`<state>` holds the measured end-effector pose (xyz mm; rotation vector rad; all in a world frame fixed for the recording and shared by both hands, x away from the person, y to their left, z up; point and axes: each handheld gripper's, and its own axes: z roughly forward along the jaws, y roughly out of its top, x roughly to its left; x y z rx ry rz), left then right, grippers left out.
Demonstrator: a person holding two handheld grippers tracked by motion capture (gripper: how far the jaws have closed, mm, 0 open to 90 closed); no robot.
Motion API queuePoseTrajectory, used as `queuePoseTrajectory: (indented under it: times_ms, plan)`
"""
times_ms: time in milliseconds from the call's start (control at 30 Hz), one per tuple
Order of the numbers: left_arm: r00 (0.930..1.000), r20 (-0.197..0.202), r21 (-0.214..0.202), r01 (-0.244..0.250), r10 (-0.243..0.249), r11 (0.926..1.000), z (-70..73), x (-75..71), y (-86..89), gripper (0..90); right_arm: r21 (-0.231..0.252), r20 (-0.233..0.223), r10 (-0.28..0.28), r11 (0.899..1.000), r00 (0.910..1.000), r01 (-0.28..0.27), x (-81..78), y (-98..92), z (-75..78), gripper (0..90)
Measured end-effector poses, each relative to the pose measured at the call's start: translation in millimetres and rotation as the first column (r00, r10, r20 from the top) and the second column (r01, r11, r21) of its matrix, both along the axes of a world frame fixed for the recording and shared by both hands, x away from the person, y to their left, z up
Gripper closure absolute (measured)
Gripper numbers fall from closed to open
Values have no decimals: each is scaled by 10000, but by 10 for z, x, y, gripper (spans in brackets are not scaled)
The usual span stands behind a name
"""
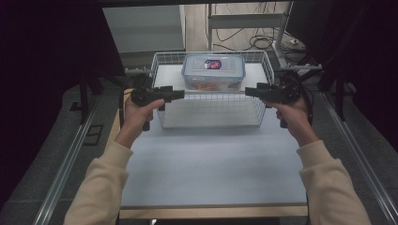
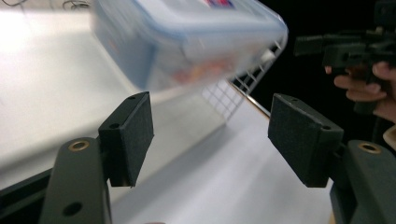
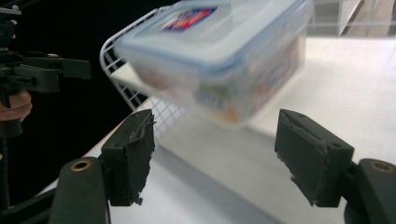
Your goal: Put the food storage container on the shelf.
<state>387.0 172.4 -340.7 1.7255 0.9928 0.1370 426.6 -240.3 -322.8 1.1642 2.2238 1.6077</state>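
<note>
white wire basket (image 1: 263,70), clear plastic box (image 1: 214,71)

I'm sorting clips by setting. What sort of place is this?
Probably a lab or data-recording workstation, not a home: dark curtains flank the table, loose cables lie on the floor behind, and a hand-held left gripper and right gripper frame a wire basket.
</note>
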Motion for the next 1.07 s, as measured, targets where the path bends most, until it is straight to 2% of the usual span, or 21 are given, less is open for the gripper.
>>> queuePoseTrajectory:
  times_ms: [100, 267, 400, 533, 633, 667, 700, 800, 933, 1067]
  plan:
    - [9998, 51, 196, 217, -218, 9996, -172, -220, -19, 303, -206, 191, 139, 9997, 9997, -135, -186, -75, -135, 281]
    - [9991, 33, 554, 429, -432, 9975, -455, -505, -62, 298, -738, 235, 359, 9967, 9991, -341, -494, -191, -482, 267]
    - [9989, -14, 899, 464, -465, 9949, -646, -663, -120, 293, -877, 39, 450, 9952, 9990, -445, -667, -259, -760, 260]
    - [9980, -119, 919, 632, -624, 9938, -821, -785, -169, 286, -989, -140, 475, 9939, 9988, -486, -781, -305, -956, 258]
    - [9967, -344, 1175, 770, -734, 9901, -903, -801, -215, 280, -1012, -226, 472, 9936, 9986, -493, -832, -326, -1071, 258]
    - [9968, -348, 1140, 749, -714, 9906, -913, -802, -219, 280, -1131, -273, 472, 9923, 9985, -500, -835, -323, -1089, 254]
    - [9967, -361, 1132, 763, -726, 9906, -918, -802, -222, 280, -1258, -245, 440, 9909, 9987, -468, -840, -321, -1096, 253]
    - [9974, -303, 1279, 691, -657, 9894, -926, -809, -229, 280, -1202, -131, 452, 9917, 9989, -464, -863, -312, -1094, 247]
    - [9976, -381, 1227, 620, -577, 9905, -960, -802, -202, 278, -1270, 63, 397, 9912, 9992, -386, -894, -324, -1103, 236]
    - [9983, -468, 1164, 406, -354, 9924, -1027, -808, -173, 271, -1303, 315, 112, 9915, 9994, -70, -905, -350, -1171, 170]
